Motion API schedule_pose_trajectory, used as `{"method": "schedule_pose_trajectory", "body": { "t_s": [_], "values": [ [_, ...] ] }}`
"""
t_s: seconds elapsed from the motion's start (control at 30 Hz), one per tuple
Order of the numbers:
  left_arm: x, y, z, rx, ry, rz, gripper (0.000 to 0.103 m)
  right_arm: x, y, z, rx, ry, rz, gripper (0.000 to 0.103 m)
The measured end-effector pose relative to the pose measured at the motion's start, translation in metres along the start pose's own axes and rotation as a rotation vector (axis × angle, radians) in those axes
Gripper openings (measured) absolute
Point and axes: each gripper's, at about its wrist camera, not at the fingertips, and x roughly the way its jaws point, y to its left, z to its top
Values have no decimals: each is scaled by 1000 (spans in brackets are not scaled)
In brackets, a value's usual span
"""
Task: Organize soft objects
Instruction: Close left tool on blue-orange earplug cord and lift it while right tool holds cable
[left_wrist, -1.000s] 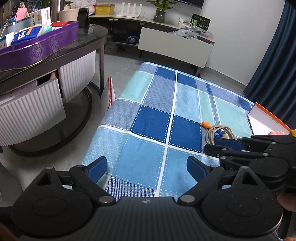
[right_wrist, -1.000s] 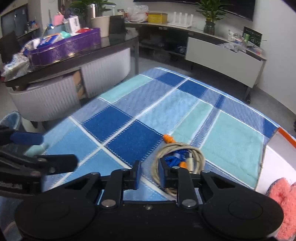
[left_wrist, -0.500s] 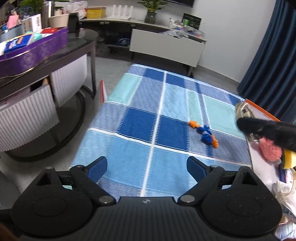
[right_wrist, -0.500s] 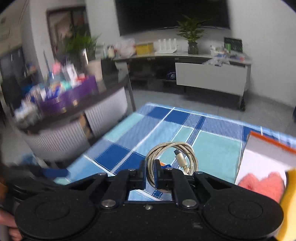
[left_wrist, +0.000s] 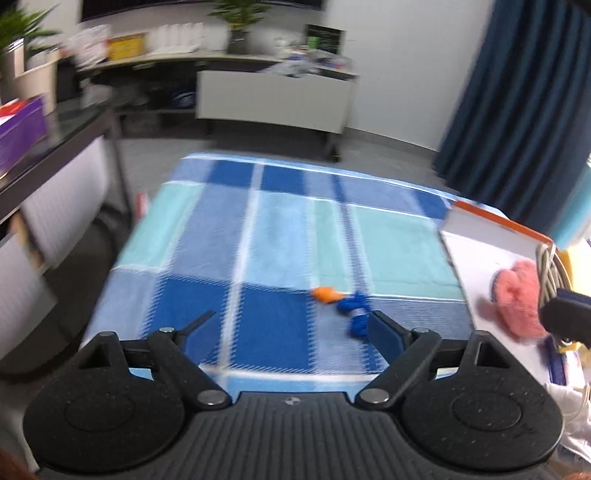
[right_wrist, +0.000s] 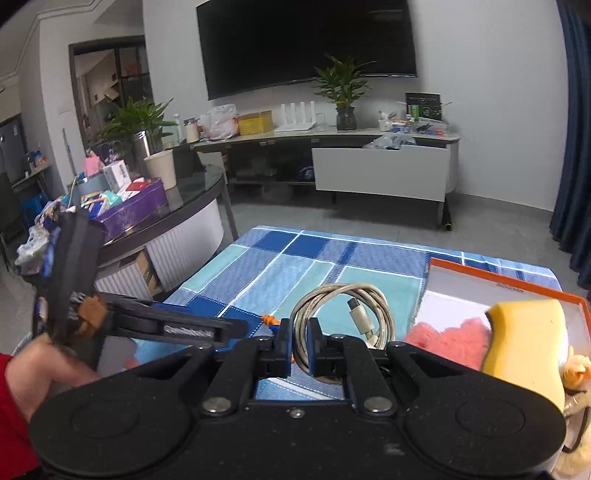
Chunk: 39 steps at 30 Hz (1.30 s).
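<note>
My right gripper (right_wrist: 299, 341) is shut on a coiled beige USB cable (right_wrist: 354, 304) and holds it in the air beside the orange-rimmed white box (right_wrist: 502, 291). The cable also shows at the right edge of the left wrist view (left_wrist: 552, 273), over the box (left_wrist: 491, 236). A pink fluffy item (right_wrist: 450, 338) and a yellow sponge (right_wrist: 524, 339) lie in the box. My left gripper (left_wrist: 286, 332) is open and empty above the blue checked cloth (left_wrist: 280, 236). A blue and orange corded earplug set (left_wrist: 345, 304) lies on the cloth just ahead of its right finger.
A dark round table (right_wrist: 192, 206) with a purple tray (right_wrist: 136, 205) stands to the left. A low TV cabinet (right_wrist: 380, 171) stands behind. Dark blue curtains (left_wrist: 517, 110) hang at the right. More items lie at the near right beside the box (right_wrist: 576, 369).
My right gripper has carried the coiled cable up off the cloth and right, to the box. My left gripper has swung right toward the earplugs, still open.
</note>
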Motion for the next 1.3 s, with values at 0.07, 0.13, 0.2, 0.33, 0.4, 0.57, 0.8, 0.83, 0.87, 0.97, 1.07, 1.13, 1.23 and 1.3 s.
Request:
{"method": "schedule_pose_trajectory", "body": {
  "t_s": [0.07, 0.13, 0.2, 0.33, 0.4, 0.57, 0.8, 0.83, 0.87, 0.97, 1.07, 1.13, 1.23, 1.3],
  "values": [
    [8, -11, 0, 35, 15, -13, 89, -3, -5, -2, 18, -9, 0, 10],
    [15, -21, -1, 67, 17, -47, 90, -4, -8, -3, 27, -11, 4, 10],
    [22, -31, -1, 126, 8, -39, 92, -5, -10, -4, 31, -17, 3, 10],
    [39, -33, -3, 243, 15, -49, 92, -11, -14, -6, 45, -31, 11, 10],
    [46, -28, -3, 292, 26, -67, 92, -14, -18, -6, 58, -40, 16, 10],
    [54, -22, 3, 344, 27, -137, 90, -15, -24, -7, 98, -53, 17, 10],
    [47, -31, -2, 393, -6, -191, 47, -14, -27, -6, 112, -60, 11, 10],
    [46, -30, -3, 385, -8, -194, 44, -15, -27, -6, 114, -60, 10, 10],
    [45, -30, -3, 376, -9, -196, 37, -15, -28, -6, 115, -62, 8, 10],
    [39, -28, -6, 341, -18, -188, 26, -17, -29, -6, 121, -65, 2, 10],
    [35, -29, -8, 314, -26, -182, 21, -18, -29, -5, 118, -68, -4, 10],
    [33, -29, -9, 305, -21, -183, 21, -19, -27, -5, 113, -68, -1, 10],
    [34, -32, -11, 314, -8, -161, 33, -23, -24, -4, 112, -75, 0, 10],
    [34, -34, -14, 334, -14, -165, 40, -26, -24, -4, 110, -80, -2, 10]
  ]
}}
